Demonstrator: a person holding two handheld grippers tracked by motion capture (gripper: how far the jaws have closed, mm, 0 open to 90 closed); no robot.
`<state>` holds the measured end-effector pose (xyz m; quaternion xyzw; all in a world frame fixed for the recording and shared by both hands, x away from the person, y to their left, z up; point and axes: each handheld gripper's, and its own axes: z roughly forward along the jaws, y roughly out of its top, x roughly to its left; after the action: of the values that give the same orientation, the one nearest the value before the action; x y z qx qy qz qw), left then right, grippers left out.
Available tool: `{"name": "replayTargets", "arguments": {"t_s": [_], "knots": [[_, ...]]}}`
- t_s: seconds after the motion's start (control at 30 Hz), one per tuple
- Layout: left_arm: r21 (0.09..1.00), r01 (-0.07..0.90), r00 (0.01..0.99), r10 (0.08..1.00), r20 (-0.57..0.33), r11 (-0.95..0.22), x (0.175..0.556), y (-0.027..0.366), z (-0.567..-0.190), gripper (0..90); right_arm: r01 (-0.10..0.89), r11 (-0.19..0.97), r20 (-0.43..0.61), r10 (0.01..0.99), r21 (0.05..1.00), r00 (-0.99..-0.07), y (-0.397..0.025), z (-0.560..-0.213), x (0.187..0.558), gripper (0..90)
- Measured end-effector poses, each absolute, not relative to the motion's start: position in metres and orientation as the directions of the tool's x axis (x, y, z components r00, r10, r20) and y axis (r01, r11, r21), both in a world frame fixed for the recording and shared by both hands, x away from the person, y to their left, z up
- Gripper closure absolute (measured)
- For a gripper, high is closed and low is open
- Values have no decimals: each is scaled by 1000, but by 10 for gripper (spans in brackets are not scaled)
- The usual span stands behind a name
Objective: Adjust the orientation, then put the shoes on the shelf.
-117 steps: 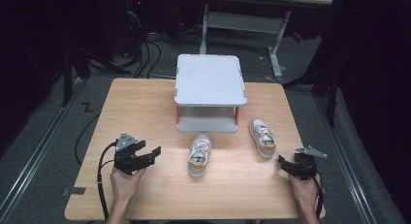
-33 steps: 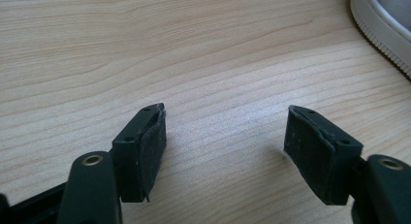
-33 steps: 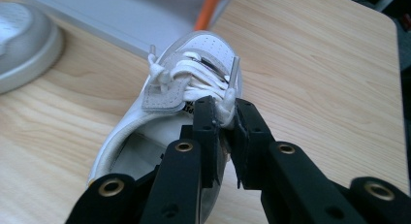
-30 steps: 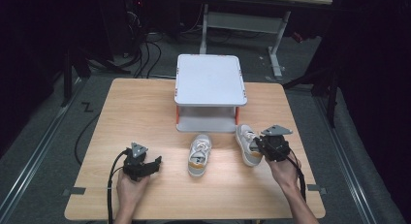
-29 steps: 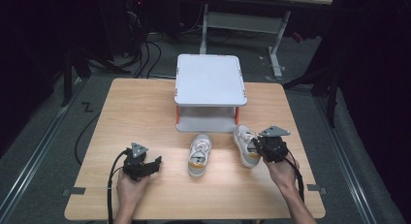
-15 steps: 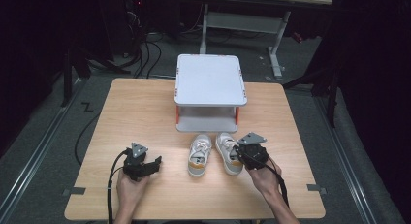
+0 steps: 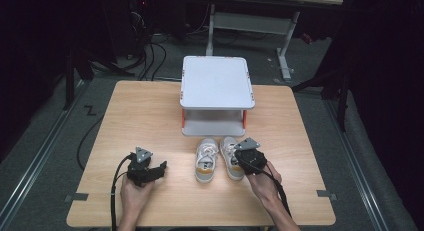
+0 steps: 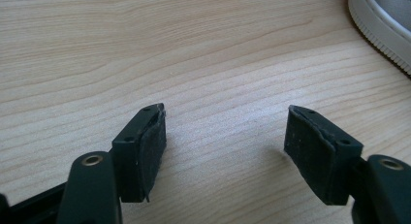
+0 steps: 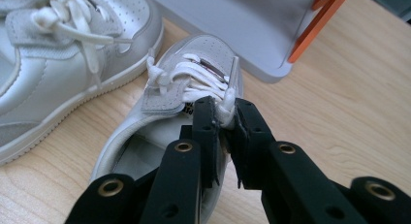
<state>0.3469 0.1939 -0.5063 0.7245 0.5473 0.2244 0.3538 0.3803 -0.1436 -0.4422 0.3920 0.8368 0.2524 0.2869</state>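
Note:
Two silver-grey sneakers with white laces lie side by side, toes towards the shelf. The left sneaker (image 7: 206,160) (image 9: 63,54) rests free on the table. My right gripper (image 7: 248,159) (image 9: 224,118) is shut on the side wall of the right sneaker (image 7: 230,157) (image 9: 184,88), near its laces. My left gripper (image 7: 161,167) (image 8: 228,146) rests low over bare wood at the front left, open, with nothing between its pads. The sole edge of a sneaker (image 8: 378,25) shows at the top right of the left gripper view.
A white two-tier shelf with orange posts (image 7: 215,93) (image 9: 271,30) stands just behind the sneakers. The wooden table (image 7: 135,121) has bare room on its left and right sides. Cables and a desk frame lie on the floor beyond.
My right gripper has carried the right sneaker leftwards, from the table's right side to beside the left sneaker. The left gripper has drawn back towards the front edge and stayed open.

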Motion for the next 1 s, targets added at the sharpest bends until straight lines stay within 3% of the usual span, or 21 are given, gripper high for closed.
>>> {"name": "replayTargets", "arguments": {"t_s": [0.2, 0.33, 0.43, 0.5, 0.53, 0.7, 1.0], "knots": [[758, 635, 298, 953, -62, -149, 347, 194, -506, 318, 507, 557, -267, 802, 657, -535, -136, -443, 379, 796], [758, 635, 294, 954, -63, -146, 347, 193, -506, 322, 511, 519, -192, 805, 685, -561, -139, -444, 379, 735], [758, 636, 288, 956, -60, -144, 347, 193, -506, 331, 534, 443, -67, 811, 720, -582, -149, -445, 383, 639], [758, 636, 284, 957, -58, -143, 347, 193, -506, 339, 537, 428, -46, 810, 726, -584, -150, -446, 383, 605], [757, 638, 279, 958, -59, -139, 347, 192, -506, 326, 530, 413, -18, 800, 741, -599, -154, -446, 385, 529], [752, 640, 286, 957, -45, -156, 345, 189, -506, 293, 522, 335, 66, 792, 785, -607, -170, -442, 384, 428], [754, 643, 286, 955, -73, -135, 343, 191, -506, 293, 518, 227, 105, 838, 825, -535, -215, -447, 385, 435]]}}
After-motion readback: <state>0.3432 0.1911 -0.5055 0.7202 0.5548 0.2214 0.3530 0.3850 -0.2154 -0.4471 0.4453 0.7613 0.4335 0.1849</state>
